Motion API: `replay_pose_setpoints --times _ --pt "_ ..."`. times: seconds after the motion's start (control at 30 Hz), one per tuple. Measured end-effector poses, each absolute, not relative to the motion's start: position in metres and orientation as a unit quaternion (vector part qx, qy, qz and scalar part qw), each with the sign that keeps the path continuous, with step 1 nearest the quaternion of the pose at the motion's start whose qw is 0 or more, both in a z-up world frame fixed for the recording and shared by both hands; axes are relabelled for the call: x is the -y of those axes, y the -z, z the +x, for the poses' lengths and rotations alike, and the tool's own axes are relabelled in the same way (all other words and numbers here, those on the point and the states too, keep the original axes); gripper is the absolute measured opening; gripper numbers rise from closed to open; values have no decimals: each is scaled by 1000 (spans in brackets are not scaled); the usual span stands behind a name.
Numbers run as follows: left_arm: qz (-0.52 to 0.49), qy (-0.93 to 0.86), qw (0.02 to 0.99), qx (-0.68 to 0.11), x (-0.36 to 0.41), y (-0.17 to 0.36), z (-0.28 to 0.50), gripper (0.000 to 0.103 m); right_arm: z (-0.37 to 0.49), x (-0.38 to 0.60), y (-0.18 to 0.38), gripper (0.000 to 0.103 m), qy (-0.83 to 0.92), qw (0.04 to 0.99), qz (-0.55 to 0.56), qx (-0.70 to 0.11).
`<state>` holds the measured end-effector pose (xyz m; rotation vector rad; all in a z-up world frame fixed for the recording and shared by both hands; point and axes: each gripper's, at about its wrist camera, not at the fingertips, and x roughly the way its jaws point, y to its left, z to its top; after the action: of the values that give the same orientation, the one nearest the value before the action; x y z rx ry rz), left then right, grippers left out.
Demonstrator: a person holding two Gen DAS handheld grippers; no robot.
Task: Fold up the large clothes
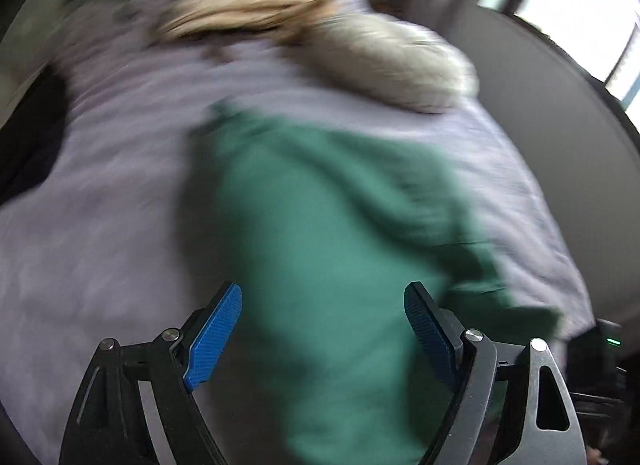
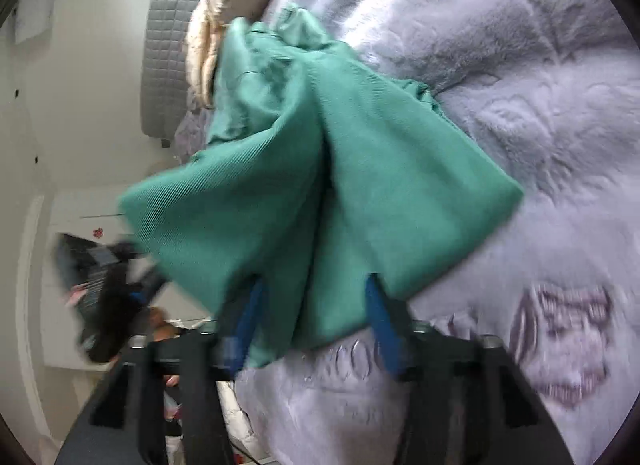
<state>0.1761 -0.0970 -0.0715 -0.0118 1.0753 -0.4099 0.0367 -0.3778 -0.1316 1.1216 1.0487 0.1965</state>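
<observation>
A green garment (image 1: 320, 217) lies on a pale lilac plush blanket (image 1: 100, 185); the left wrist view is motion-blurred. My left gripper (image 1: 322, 329) hovers over the garment's near part with its blue pads (image 1: 216, 337) wide apart and nothing between them. In the right wrist view the green garment (image 2: 304, 169) hangs bunched in front of my right gripper (image 2: 312, 321). Its blue pads (image 2: 380, 325) stand apart with cloth draped between and over them; I cannot tell whether they grip it. The blanket (image 2: 520, 105) lies behind.
A beige and cream pile of bedding (image 1: 320, 37) sits at the blanket's far end, also in the right wrist view (image 2: 216, 17). A grey quilted headboard (image 2: 168, 45) stands against the wall. A window (image 1: 580, 13) is far right. The other gripper (image 2: 108, 289) shows blurred at left.
</observation>
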Motion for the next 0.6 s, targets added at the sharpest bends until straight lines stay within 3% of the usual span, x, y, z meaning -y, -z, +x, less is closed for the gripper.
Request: replay_pose_setpoints --times 0.17,0.27,0.33,0.37,0.4,0.43,0.6 --pt "-12 140 828 -543 57 102 164 84 49 356 99 63 -103 751 430 -489" --pt "-11 139 827 -545 54 110 151 84 61 345 76 75 -78 794 370 -476" --pt "-15 141 828 -542 54 110 147 84 77 349 75 75 -41 802 359 -476" --pt "-17 142 827 -543 53 109 146 84 82 353 78 64 -25 799 361 -481" --pt "-18 143 827 -543 56 108 146 84 87 357 79 10 -20 795 369 -480" --pt "-18 146 828 -541 57 106 145 84 91 359 77 5 -26 793 380 -476" --pt "0 161 833 -530 61 113 139 84 59 381 60 5 14 816 407 -409"
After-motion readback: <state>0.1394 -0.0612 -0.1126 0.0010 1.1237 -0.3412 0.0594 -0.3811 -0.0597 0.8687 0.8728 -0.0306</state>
